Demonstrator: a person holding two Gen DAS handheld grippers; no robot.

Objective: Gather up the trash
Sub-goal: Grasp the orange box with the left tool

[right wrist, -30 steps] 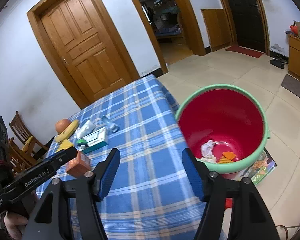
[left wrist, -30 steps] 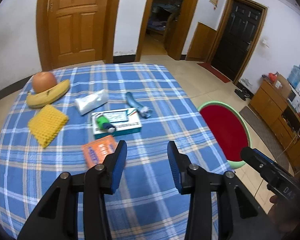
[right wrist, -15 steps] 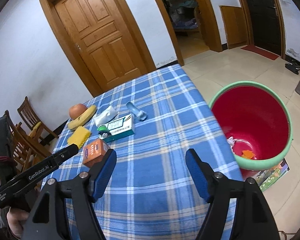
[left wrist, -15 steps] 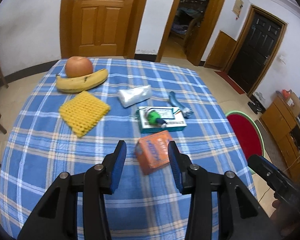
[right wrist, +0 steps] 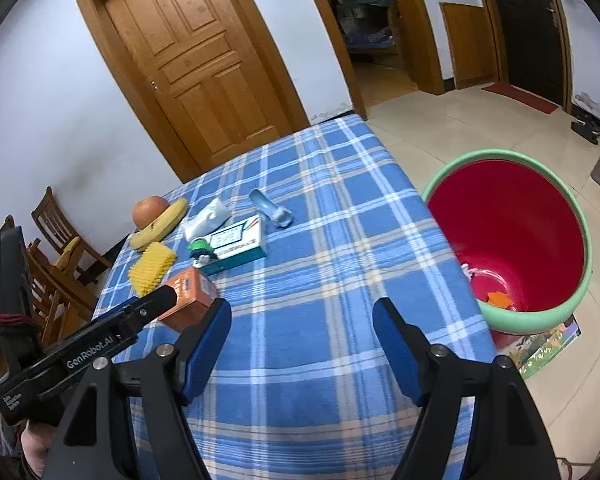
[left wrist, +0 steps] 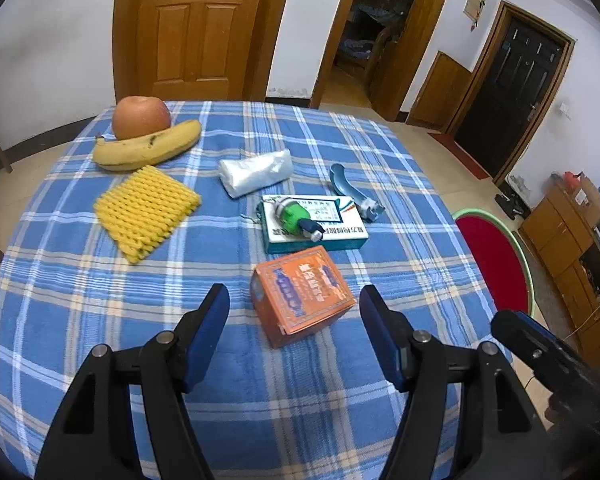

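While its jaws are opening, left gripper straddles orange box, pads clear; right gripper released over checked tablecloth.

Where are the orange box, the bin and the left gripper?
orange box [left wrist: 306,286], left wrist view, printed top face.
bin [right wrist: 580,224], right wrist view, green rim.
left gripper [left wrist: 294,332], left wrist view, between opening fingertips.

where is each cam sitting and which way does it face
Left wrist: on the left gripper, facing down over the table at the orange box; its fingers, opening, show, box ahead between them.
Right wrist: on the right gripper, facing the table and red bin; its open fingers show.
Both share the orange box, banana and bin.
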